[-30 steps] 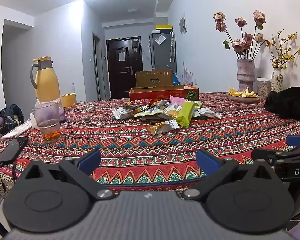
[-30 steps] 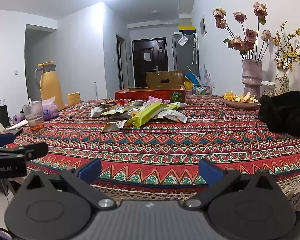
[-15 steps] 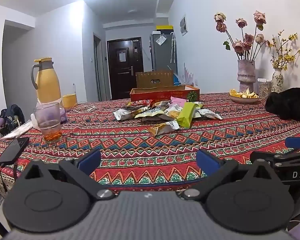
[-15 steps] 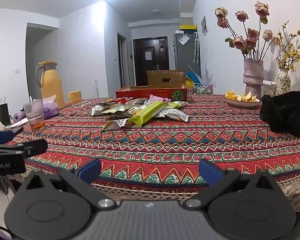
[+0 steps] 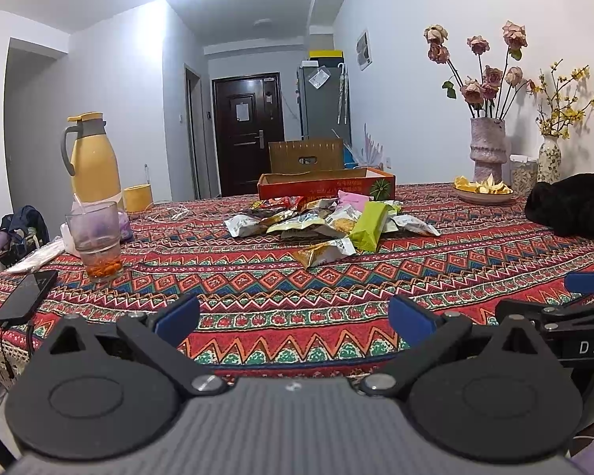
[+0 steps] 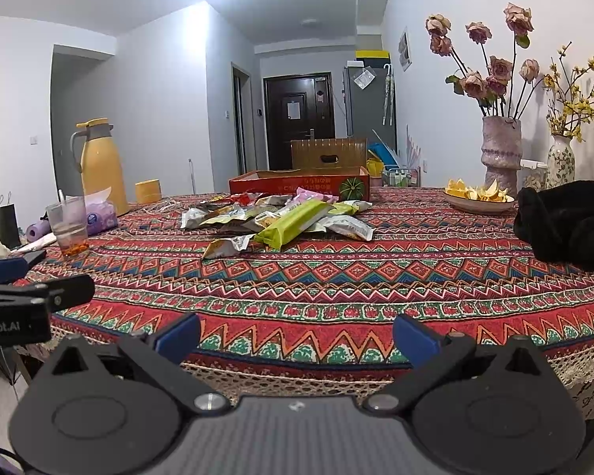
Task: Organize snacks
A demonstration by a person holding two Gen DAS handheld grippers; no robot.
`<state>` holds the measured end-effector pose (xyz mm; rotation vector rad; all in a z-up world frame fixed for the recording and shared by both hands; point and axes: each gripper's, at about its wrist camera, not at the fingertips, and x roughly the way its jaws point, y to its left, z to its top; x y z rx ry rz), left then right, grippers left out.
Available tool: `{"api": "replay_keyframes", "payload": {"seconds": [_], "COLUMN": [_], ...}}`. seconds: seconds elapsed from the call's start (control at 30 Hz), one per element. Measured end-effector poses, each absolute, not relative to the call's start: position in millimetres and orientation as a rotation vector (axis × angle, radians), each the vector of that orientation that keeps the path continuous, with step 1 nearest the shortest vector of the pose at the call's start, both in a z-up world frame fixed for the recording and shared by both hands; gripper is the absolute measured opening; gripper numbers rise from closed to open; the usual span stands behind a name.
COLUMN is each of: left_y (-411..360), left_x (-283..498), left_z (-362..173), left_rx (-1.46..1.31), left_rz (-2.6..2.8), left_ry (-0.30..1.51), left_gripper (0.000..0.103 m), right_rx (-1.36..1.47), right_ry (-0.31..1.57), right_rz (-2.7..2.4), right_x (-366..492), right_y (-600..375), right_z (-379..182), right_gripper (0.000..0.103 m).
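Patterned red tablecloth [image 5: 297, 281] covers the whole table, and both tools sit low at its near edge, with a hallway and dark door far behind. Left gripper [image 5: 294, 316] is spread wide with nothing between its blue pads, hovering just over the cloth border; right gripper [image 6: 296, 332] is likewise released and empty, a little short of the lace hem. Each shows at the edge of the other's view, so they are side by side and apart.

Well ahead of both lies the snack pile [image 5: 328, 221], a loose heap of foil and paper packets in the middle of the table. Nearest to the tongs is a single gold-and-white packet [image 5: 324, 252] lying apart from the heap, and just beyond it a long green packet [image 5: 370, 225] rests tilted on top of the others. Behind the heap, touching or nearly so, stands a shallow red cardboard box [image 5: 324, 186], open at the top and probably the place for the snacks.

No packet is taken yet, so the step in hand looks like the first reach. It would go best by starting with the lone packet or the green one on top, since those can be lifted without dragging the rest. Flat foil wants a low approach, pinching a crimped end. On the left, the glass cup [image 5: 96, 239] and black phone [image 5: 25, 295] should be kept clear of the sweep; on the right, the black fabric bundle [image 6: 566, 221].
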<state>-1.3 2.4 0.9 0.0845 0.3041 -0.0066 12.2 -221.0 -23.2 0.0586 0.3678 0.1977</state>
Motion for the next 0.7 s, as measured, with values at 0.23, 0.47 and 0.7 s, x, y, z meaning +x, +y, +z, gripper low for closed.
{"api": "replay_keyframes", "payload": {"seconds": [0.23, 0.47, 0.7], "left_y": [2.6, 1.8, 2.0], "left_x": [-1.7, -1.5, -1.5], "left_z": [1.5, 2.8, 3.2], "left_rx": [0.083, 0.085, 0.087], "left_rz": [-0.005, -0.008, -0.006], "left_ry": [0.305, 0.303, 0.300], "left_gripper": [0.103, 0.103, 0.103], "right_rx": [0.061, 0.059, 0.061], "right_ry": [0.371, 0.371, 0.374], "right_rz": [0.197, 0.197, 0.195], "right_x": [13.3, 12.8, 12.3], "right_y": [-221.4, -222.2, -222.3], "right_z": [-22.8, -23.6, -24.5], "right_gripper": [0.103, 0.103, 0.103]}}
